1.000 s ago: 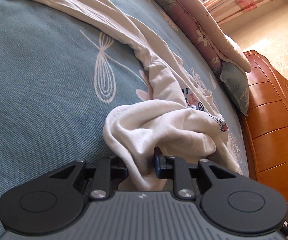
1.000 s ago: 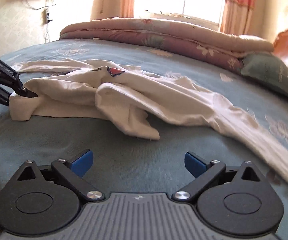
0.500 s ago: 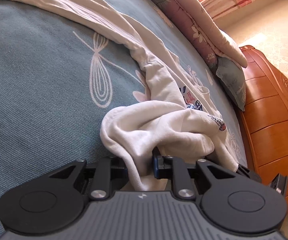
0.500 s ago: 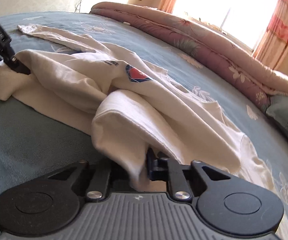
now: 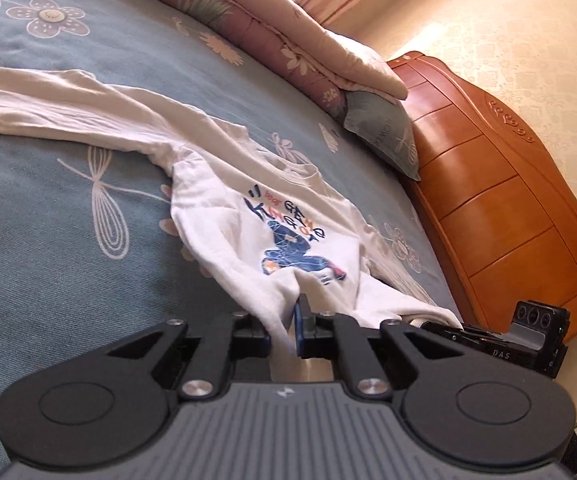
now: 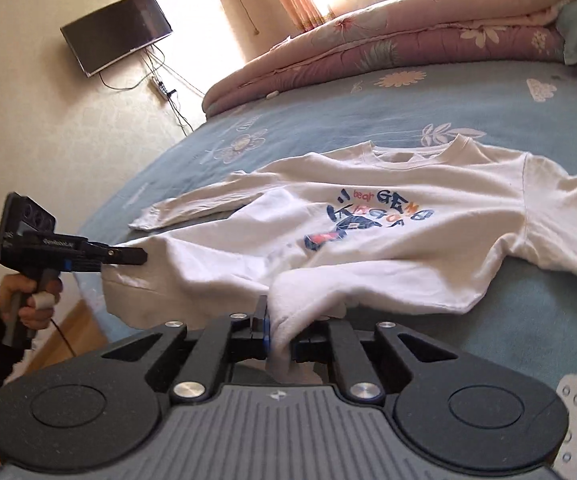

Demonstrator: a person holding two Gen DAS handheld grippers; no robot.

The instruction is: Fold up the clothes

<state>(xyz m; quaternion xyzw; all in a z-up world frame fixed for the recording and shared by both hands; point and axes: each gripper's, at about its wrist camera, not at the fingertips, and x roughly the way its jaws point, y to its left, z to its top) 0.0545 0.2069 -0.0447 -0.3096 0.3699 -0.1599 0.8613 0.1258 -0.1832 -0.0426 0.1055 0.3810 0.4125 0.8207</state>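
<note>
Both sets of fingers now clamp the near hem of the white shirt, where a second ago the right gripper stood wide open over bare bedding. The left gripper has tightened too, and the bunched cloth has been drawn out, print showing. That likely readies it for spreading flat. From the right fingers, the shirt runs toward twelve o'clock across the blue bed, collar farthest.

White printed shirt; blue flowered bedsheet; pink floral quilt.
</note>
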